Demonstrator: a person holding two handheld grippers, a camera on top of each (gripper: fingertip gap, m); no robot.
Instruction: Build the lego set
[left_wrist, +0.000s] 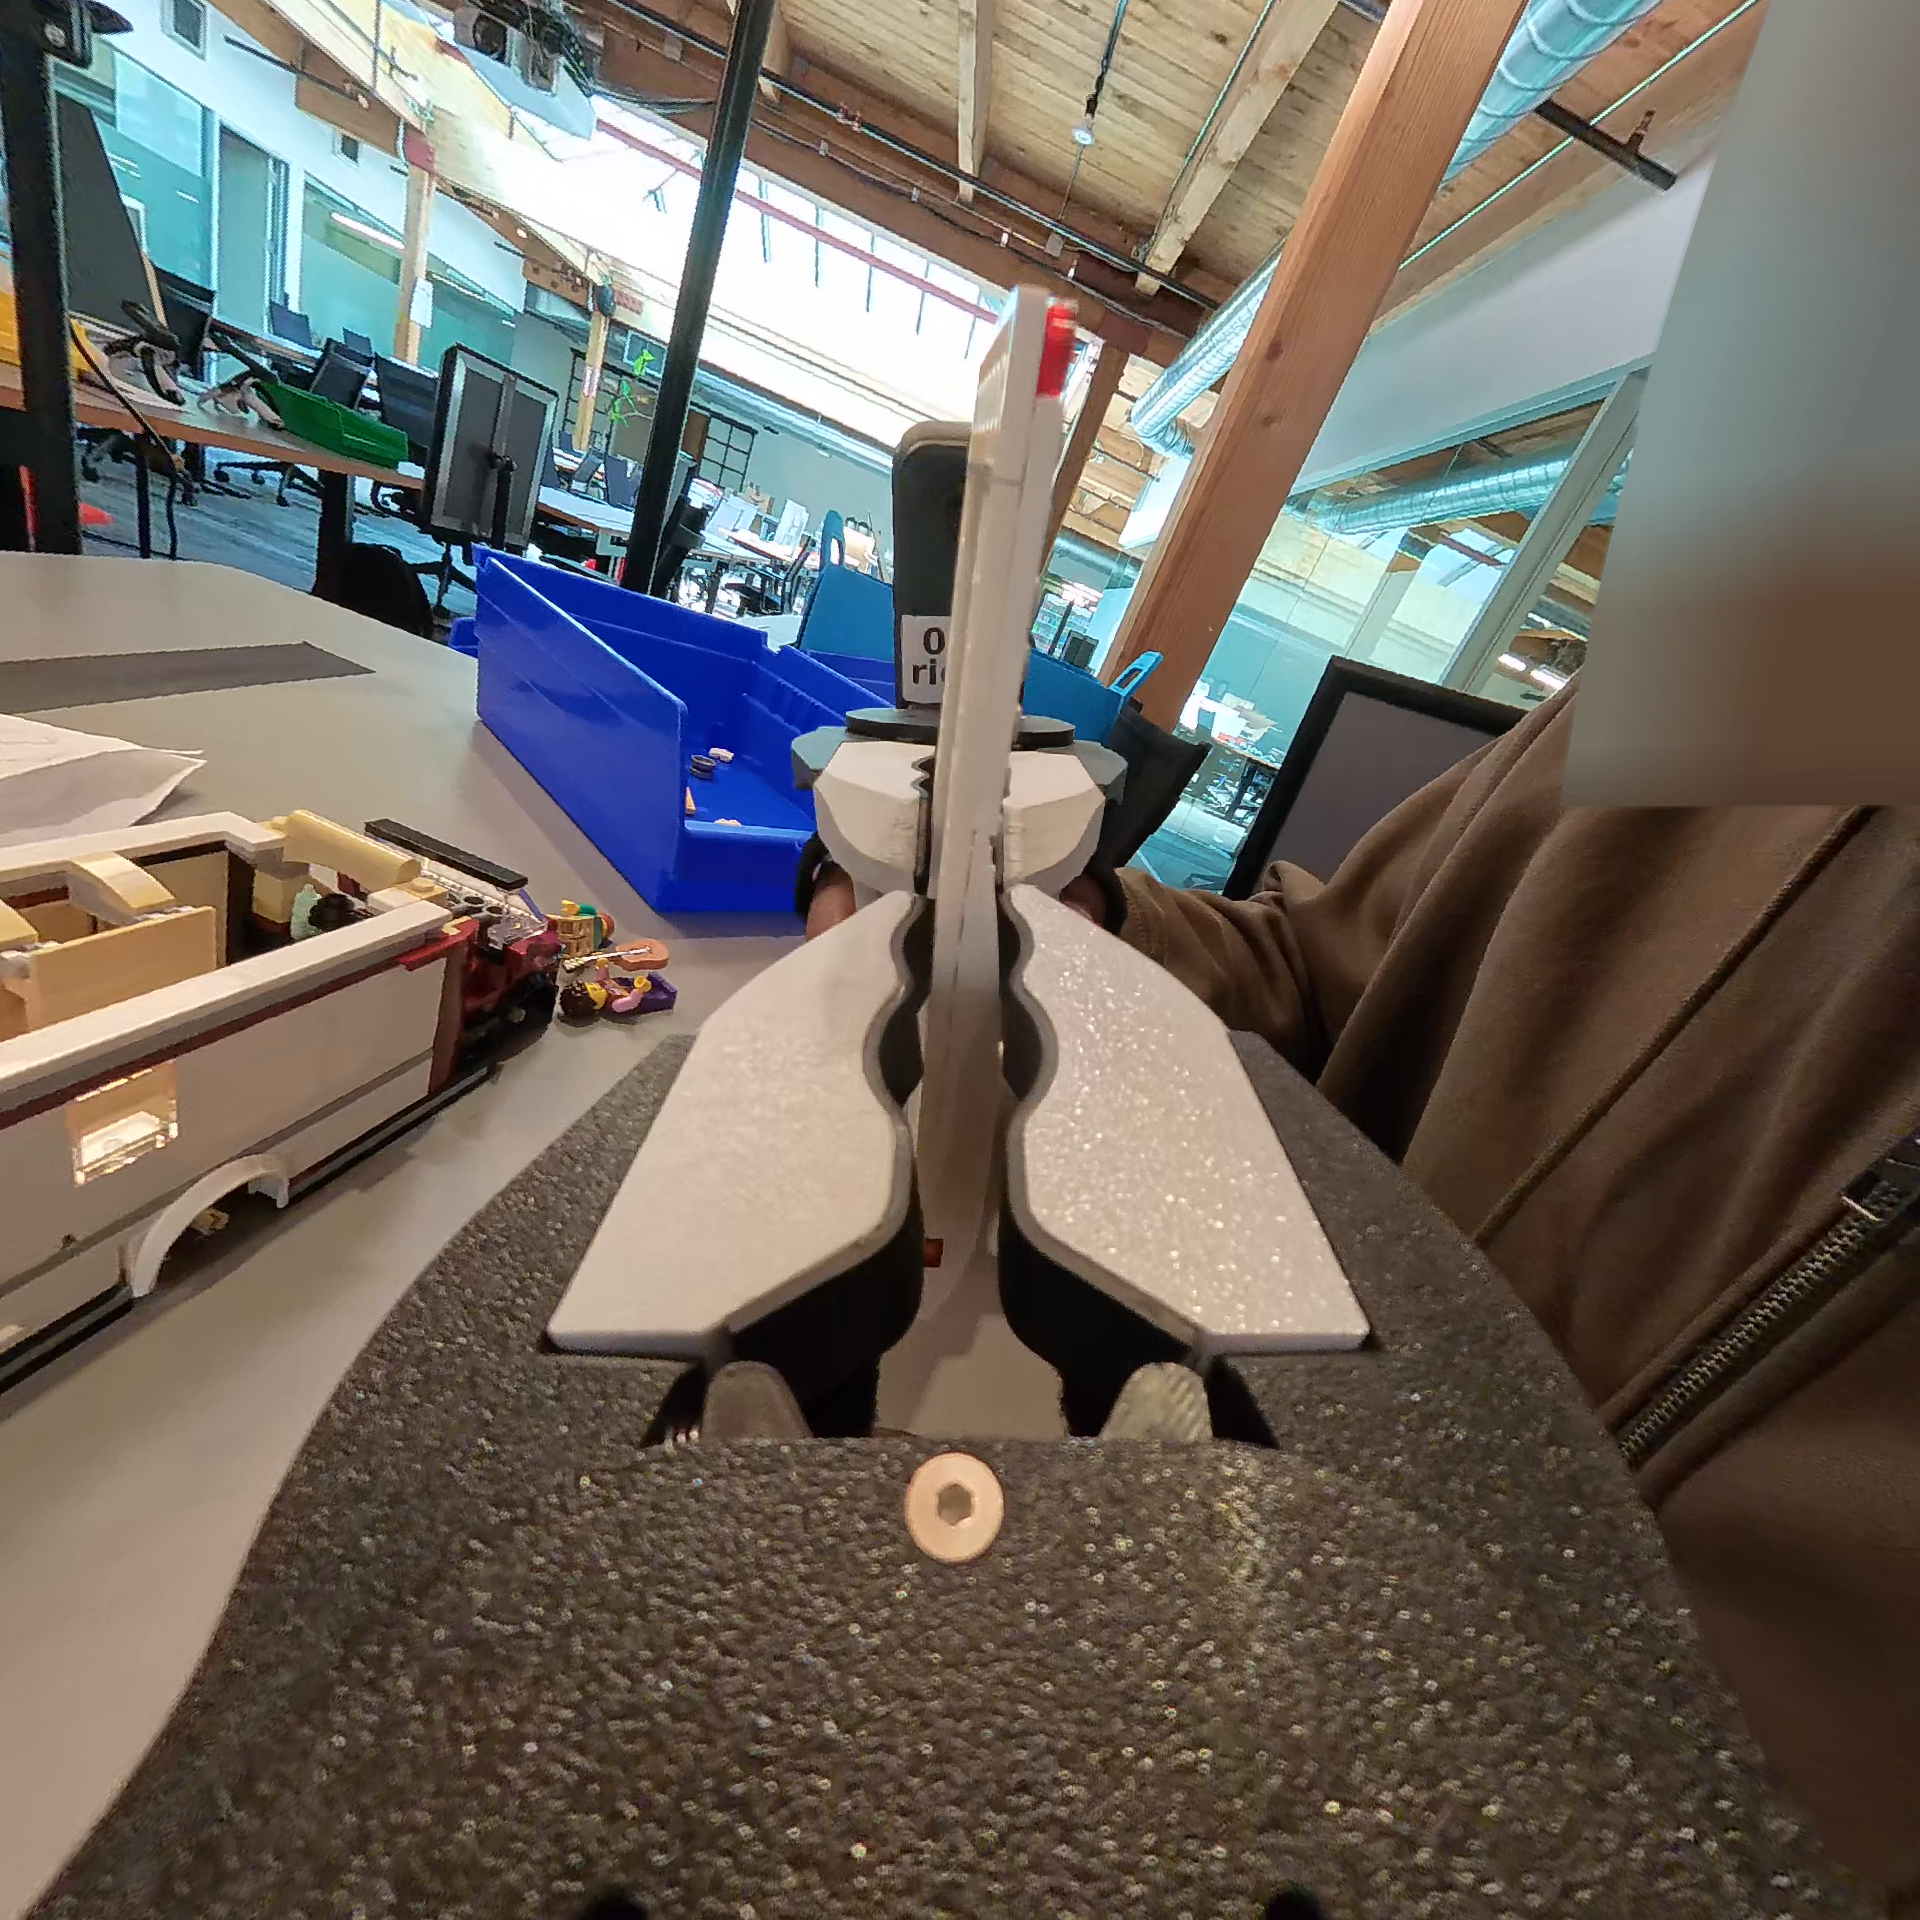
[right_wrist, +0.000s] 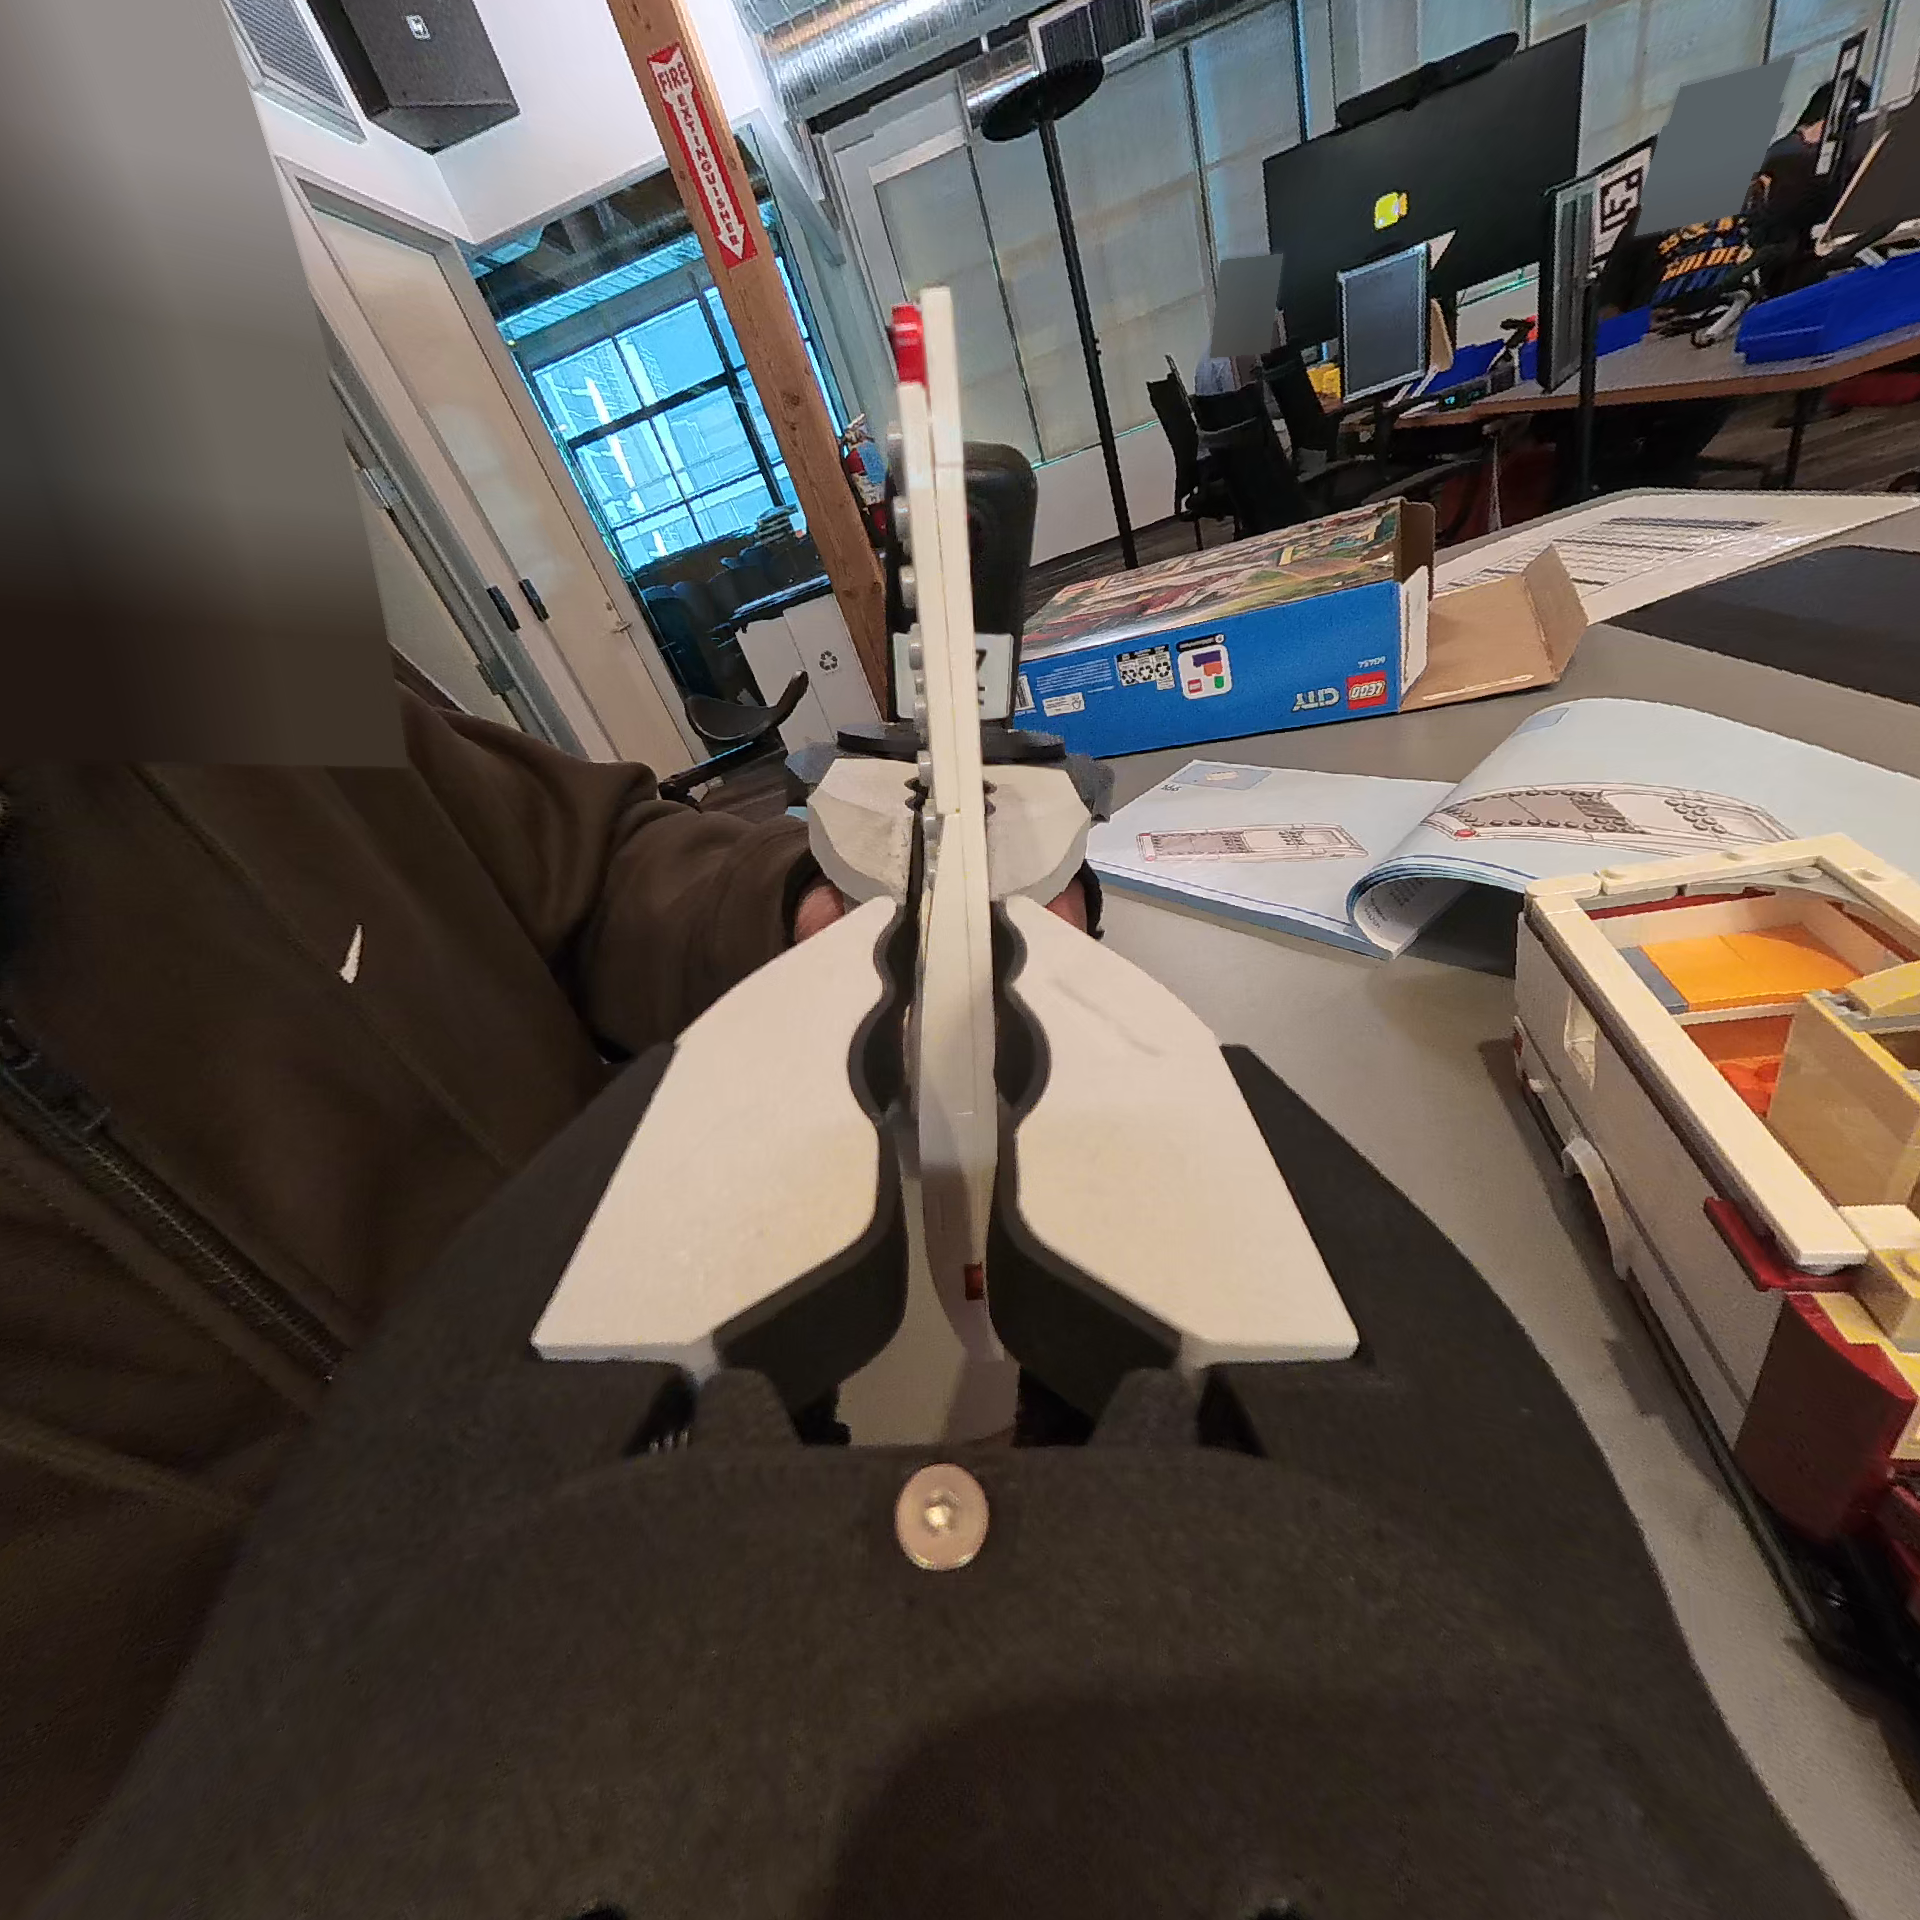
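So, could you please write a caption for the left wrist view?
Both grippers clamp an upright white brick plate assembly from opposite ends, beside a brick-built camper van and blue bin.

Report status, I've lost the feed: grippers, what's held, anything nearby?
Left gripper and right gripper face each other, both shut on one flat white brick-built panel. Cream brick-built van beside them on the table.

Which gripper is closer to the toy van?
Hard to say: both the left gripper and right gripper clamp the same white plate, with the van beside each.
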